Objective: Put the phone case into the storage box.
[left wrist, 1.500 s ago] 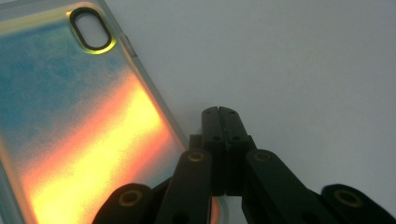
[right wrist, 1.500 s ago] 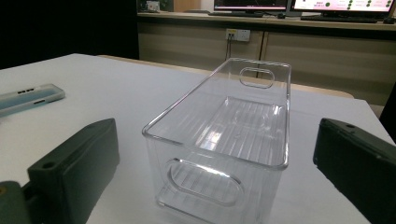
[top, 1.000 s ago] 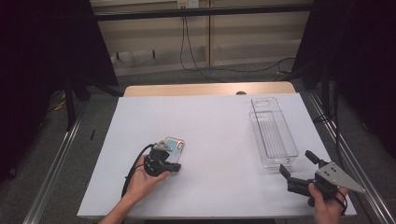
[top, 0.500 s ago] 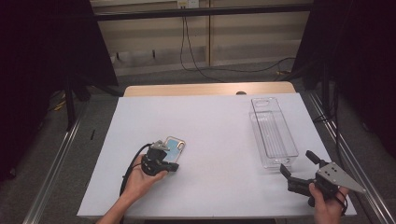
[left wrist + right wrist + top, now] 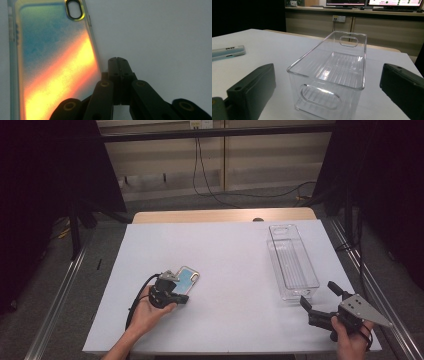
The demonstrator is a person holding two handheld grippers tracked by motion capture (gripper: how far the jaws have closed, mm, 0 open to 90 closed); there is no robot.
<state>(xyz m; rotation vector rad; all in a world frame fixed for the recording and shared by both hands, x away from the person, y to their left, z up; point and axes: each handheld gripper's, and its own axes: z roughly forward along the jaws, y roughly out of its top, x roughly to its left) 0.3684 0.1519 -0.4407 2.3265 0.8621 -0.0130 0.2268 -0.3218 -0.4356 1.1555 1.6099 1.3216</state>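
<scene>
An iridescent phone case [image 5: 189, 277] lies flat on the white table [image 5: 230, 270], left of centre. My left gripper [image 5: 175, 296] hovers at the case's near edge, held by a hand. In the left gripper view the case [image 5: 50, 65] glows blue to orange with its camera cutout at the far end, and my left gripper [image 5: 117, 60] is shut just right of it, with nothing between its jaws. My right gripper [image 5: 320, 296] stands open at the near right, pointing at a clear plastic bin [image 5: 292, 262]. The right gripper view has the empty bin [image 5: 332, 75] in front of the wide-apart jaws of my right gripper [image 5: 328, 75].
The bin runs lengthways along the table's right side, with handle cutouts at both ends. The case [image 5: 228, 52] lies far left in the right gripper view. Metal rails [image 5: 365, 275] flank the table. A wooden edge [image 5: 220, 216] and cables lie beyond its far side.
</scene>
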